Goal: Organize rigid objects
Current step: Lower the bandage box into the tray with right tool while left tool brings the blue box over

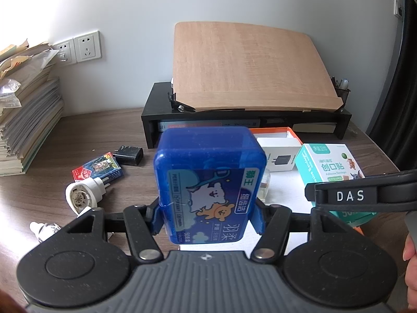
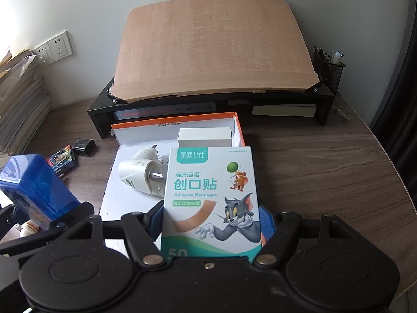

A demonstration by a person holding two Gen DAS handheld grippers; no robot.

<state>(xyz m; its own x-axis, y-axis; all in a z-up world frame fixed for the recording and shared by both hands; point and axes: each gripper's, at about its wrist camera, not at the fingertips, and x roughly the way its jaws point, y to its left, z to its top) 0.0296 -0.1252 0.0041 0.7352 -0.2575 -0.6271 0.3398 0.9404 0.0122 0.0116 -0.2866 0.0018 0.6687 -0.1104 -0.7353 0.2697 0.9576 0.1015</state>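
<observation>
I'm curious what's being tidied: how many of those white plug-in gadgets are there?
2. One white plug-in gadget lies on the desk beside the playing cards; the other lies inside the orange-rimmed box. Others may be hidden.

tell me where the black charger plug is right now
In the left wrist view the black charger plug lies on the desk at left, just behind the playing card box, outside the orange-rimmed box.
</observation>
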